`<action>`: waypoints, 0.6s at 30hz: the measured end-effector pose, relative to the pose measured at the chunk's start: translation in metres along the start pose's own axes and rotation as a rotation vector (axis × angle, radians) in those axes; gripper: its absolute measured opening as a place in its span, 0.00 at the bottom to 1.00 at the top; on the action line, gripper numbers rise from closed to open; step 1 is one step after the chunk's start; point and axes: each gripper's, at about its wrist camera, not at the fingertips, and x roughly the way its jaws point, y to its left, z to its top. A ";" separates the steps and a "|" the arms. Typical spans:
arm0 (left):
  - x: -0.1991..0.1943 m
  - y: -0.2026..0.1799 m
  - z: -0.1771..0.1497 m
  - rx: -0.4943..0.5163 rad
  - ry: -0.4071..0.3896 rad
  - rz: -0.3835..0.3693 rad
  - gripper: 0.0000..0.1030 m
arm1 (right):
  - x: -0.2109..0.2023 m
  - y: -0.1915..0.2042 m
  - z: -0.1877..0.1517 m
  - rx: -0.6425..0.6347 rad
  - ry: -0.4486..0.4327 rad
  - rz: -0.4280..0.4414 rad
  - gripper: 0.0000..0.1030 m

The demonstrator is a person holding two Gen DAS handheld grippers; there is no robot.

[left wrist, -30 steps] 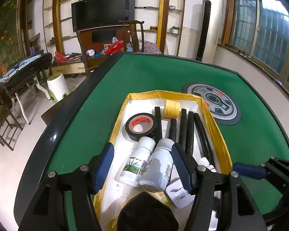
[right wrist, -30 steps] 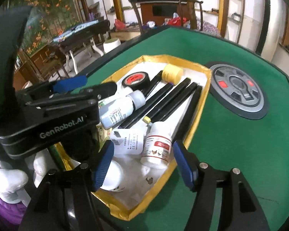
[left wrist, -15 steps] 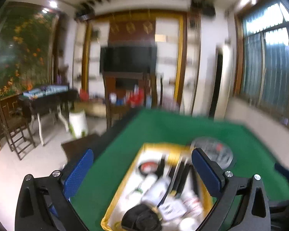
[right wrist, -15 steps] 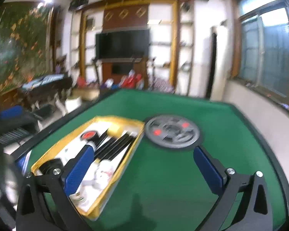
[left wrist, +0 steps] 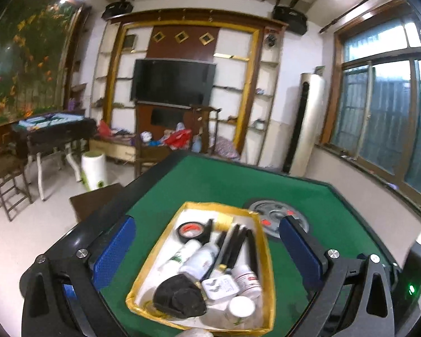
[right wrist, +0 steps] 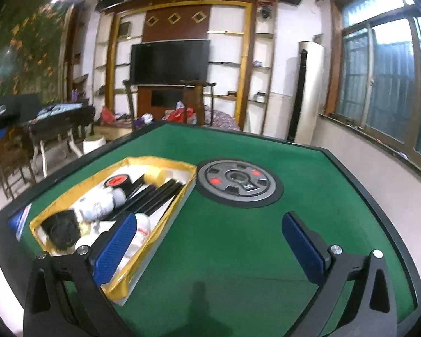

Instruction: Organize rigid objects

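We hold the left gripper [left wrist: 207, 250] above the green desk [left wrist: 210, 185] with its jaws wide apart and nothing between them; the yellow-rimmed tray [left wrist: 262, 255] lies below, framed by the two blue pads. Inside the tray we see a roll of black tape [left wrist: 192, 231] at the far left, a yellow roll [left wrist: 224, 220] just beside it, and a bundle of black rods [left wrist: 238, 248] running near to far along the right side. Two white bottles [left wrist: 195, 259] lie side by side left of the rods. At the near end sit a black crumpled object [left wrist: 179, 297], a white adapter [left wrist: 220, 287] and two more white bottles [left wrist: 247, 276].

The right gripper [right wrist: 209, 243] also has its jaws spread wide and empty, over bare green felt to the right of the tray [right wrist: 151, 236]. A round grey panel [right wrist: 237, 181] is set into the desk just right of the tray's far corner.
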 end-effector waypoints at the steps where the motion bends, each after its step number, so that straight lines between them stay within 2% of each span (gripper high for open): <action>1: 0.003 0.000 -0.001 0.001 0.017 0.044 1.00 | 0.000 0.004 -0.001 -0.015 0.000 0.004 1.00; 3: 0.010 0.003 -0.004 0.000 0.053 0.114 1.00 | 0.001 0.009 -0.003 -0.037 0.000 0.012 1.00; 8: 0.024 0.010 -0.011 0.001 0.113 0.182 1.00 | 0.001 0.018 -0.005 -0.067 0.001 0.026 1.00; 18: 0.046 0.025 -0.024 -0.009 0.194 0.245 1.00 | 0.014 0.028 -0.007 -0.097 0.047 0.008 1.00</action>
